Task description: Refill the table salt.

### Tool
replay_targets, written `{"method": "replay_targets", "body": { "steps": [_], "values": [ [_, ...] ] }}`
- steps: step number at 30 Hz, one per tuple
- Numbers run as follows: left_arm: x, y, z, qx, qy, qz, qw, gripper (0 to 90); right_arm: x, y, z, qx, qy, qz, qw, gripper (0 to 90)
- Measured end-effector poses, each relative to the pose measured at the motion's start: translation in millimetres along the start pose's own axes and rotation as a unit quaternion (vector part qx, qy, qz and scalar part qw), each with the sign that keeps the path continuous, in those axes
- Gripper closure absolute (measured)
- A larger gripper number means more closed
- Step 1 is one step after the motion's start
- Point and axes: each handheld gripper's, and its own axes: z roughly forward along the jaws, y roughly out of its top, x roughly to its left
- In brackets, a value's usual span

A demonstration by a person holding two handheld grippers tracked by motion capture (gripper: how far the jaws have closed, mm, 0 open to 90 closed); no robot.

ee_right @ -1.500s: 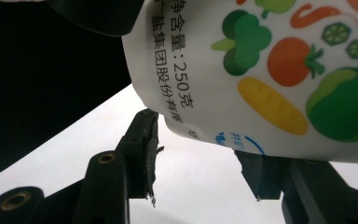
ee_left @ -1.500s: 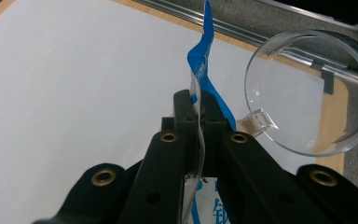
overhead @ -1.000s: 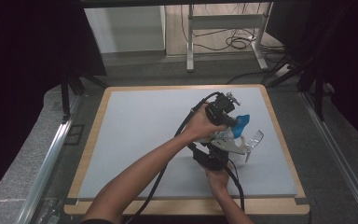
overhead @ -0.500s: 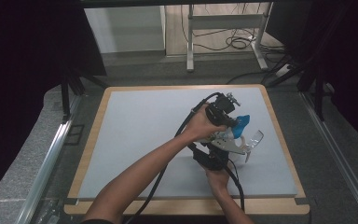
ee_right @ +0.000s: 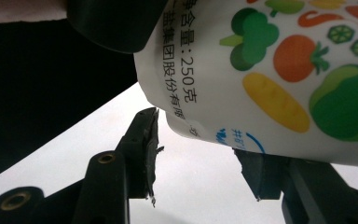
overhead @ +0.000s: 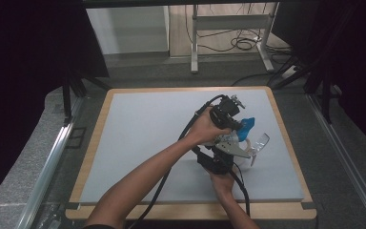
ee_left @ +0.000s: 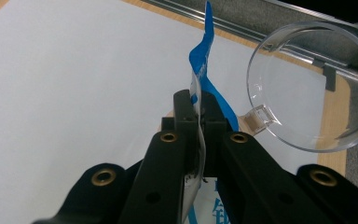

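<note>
My left gripper [overhead: 233, 125] [ee_left: 199, 100] is shut on the blue top edge of a pouch [overhead: 246, 125] [ee_left: 205, 56]. The pouch [ee_right: 270, 70] is white, printed with vegetables and black characters. Its lower end hangs between the jaws of my right gripper [overhead: 220, 161] [ee_right: 198, 154]. A gap shows between the left pad [ee_right: 148, 140] and the pouch, and the pouch covers the tip of the other jaw. A clear plastic cup [overhead: 262, 141] [ee_left: 307, 88] sits just right of the pouch, its mouth turned toward the left gripper.
Both hands work over the right half of a pale grey mat on a wood-edged board [overhead: 143, 133]. Metal rails [overhead: 52, 162] run along both sides. A stand and cables [overhead: 233, 28] lie on the floor beyond the far edge.
</note>
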Motion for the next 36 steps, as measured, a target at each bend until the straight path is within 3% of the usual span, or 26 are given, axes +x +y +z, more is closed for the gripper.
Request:
{"method": "replay_targets", "body": {
  "steps": [36],
  "values": [
    [-0.3,3.2,-2.4,0.002,0.002,0.000,1.0000,89.3,0.7,4.8,0.0,-0.009,0.001,0.001,1.0000,51.4]
  ]
}}
